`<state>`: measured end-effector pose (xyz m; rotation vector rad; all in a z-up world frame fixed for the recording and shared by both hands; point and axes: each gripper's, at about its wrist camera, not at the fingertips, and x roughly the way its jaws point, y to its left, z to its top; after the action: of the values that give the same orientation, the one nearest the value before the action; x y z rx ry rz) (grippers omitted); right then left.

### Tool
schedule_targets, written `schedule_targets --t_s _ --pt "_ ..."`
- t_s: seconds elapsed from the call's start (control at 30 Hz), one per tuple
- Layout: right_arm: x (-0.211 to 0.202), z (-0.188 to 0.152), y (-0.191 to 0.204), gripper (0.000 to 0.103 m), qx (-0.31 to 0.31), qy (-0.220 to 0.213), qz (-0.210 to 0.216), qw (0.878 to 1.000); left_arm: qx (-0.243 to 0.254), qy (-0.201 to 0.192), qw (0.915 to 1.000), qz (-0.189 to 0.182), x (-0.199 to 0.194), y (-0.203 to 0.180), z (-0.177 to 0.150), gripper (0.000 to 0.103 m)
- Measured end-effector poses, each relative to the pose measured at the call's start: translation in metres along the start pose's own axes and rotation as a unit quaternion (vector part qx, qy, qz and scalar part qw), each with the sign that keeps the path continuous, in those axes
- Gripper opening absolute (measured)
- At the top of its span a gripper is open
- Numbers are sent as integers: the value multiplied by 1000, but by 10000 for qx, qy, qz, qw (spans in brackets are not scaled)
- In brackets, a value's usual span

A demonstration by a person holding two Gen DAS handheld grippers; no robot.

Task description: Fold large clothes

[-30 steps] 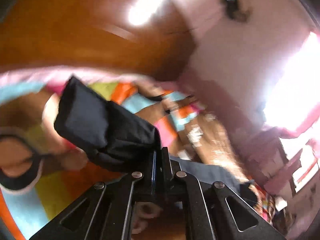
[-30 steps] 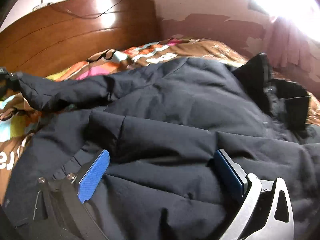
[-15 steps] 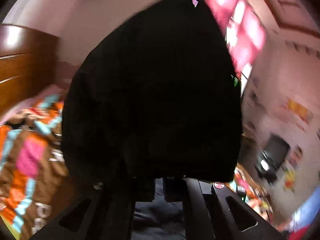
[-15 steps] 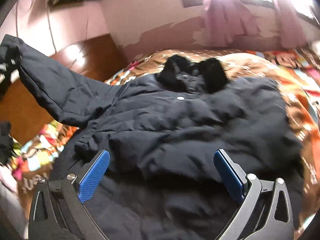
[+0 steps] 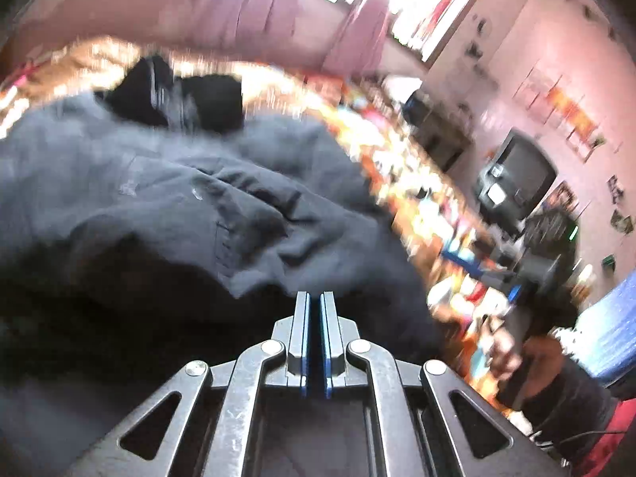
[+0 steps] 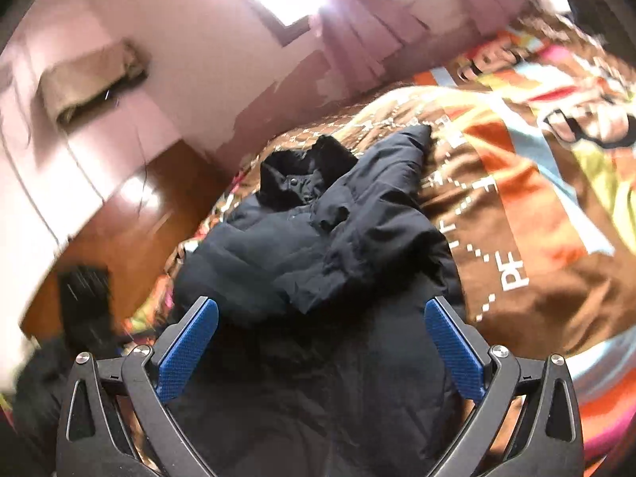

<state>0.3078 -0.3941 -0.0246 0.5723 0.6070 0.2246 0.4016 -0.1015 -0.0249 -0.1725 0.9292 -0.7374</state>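
Observation:
A large dark navy padded jacket (image 6: 278,246) lies front up on the bed, its black collar (image 6: 302,175) at the far end. One sleeve (image 6: 357,230) is folded across its chest. In the left wrist view the jacket (image 5: 139,198) fills the left half, blurred by motion. My left gripper (image 5: 314,294) is shut, and the end of the sleeve (image 5: 254,262) runs right up to its tips. My right gripper (image 6: 320,304) hovers above the jacket's lower part, wide open with nothing between its blue pads (image 6: 187,349).
A brown, orange and blue patterned bedspread (image 6: 516,218) covers the bed. A wooden headboard (image 6: 131,218) stands at the left, a bright window with pink curtains (image 6: 357,20) behind. A TV (image 5: 516,175) and cluttered shelves are beside the bed. A person's hand (image 5: 505,353) shows low right.
My left gripper swung the sleeve from high at the left over and down onto the jacket's front. My right gripper drew back and rolled, staying open.

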Motion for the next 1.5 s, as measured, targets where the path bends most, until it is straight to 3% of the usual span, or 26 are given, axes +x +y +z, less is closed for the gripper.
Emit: schedule_targets --t_s 0.1,0.2,0.23,0.27,0.33,0.37,0.43,0.5,0.57,0.67,0.73,0.8,0.9,0.93,1.03,1.13,1.2,1.23,1.27,1.33,1.5 --pt "23 -13 -4 102 393 142 332 9986 -2 269 9996 -25 11 -7 -25 5" --pt "47 -27 -11 102 626 485 282 9965 18 246 9997 19 -7 -9 -32 19" --pt "51 -31 -13 102 669 559 297 9958 6 202 9998 49 -19 -16 -42 40" --pt "57 -35 -12 101 688 612 305 9953 -36 136 9999 93 -25 -14 -46 68" --pt "65 -40 -8 97 580 608 161 9963 -156 -205 9993 259 -45 -4 -50 92" --pt "71 -41 -4 87 468 604 -4 9971 -187 -376 9986 318 -54 3 -46 92" --pt "80 -40 0 79 381 633 -142 9972 -279 -488 9970 536 -73 20 -42 92" --pt "92 -38 6 64 296 679 -304 9968 -398 -572 9932 929 -88 38 -37 92" --pt "105 -33 11 27 156 766 -530 9955 -588 -731 9869 1309 -101 63 -27 92" --pt "117 -28 17 11 -36 887 -697 9936 -1094 -1010 9764 1565 -113 102 -16 92" --pt "108 -25 23 5 -118 569 -408 9975 -1343 -1192 9710 1578 -119 126 -11 92" --pt "89 -18 35 4 -490 83 -179 9986 -1354 -1390 9669 1654 -124 140 -8 92" --pt "59 -1 48 4 -1076 -546 -304 9922 -1068 -1470 9653 1877 -116 151 7 92" --pt "59 5 46 4 -1070 -550 -381 9920 -976 -1435 9639 2020 -108 154 13 92" --pt "68 14 43 5 -1258 -206 -686 9895 -954 -1330 9556 2451 -97 155 31 92" --pt "71 20 62 11 -1742 14 -1184 9776 -1163 -1005 9581 2419 -91 157 51 92" --pt "71 29 78 20 -1980 158 -1514 9683 -1259 -754 9602 2376 -90 155 67 92" --pt "72 36 86 34 -2000 254 -1671 9651 -1307 -671 9617 2313 -90 154 72 92" --pt "71 45 92 47 -1947 311 -1785 9640 -1348 -581 9635 2239 -90 153 78 92" --pt "69 58 104 58 -1770 396 -1724 9682 -1326 -418 9677 2102 -87 153 92 92" --pt "110 76 126 58 -1991 919 -1676 9612 -734 115 9787 1914 -51 152 116 92"
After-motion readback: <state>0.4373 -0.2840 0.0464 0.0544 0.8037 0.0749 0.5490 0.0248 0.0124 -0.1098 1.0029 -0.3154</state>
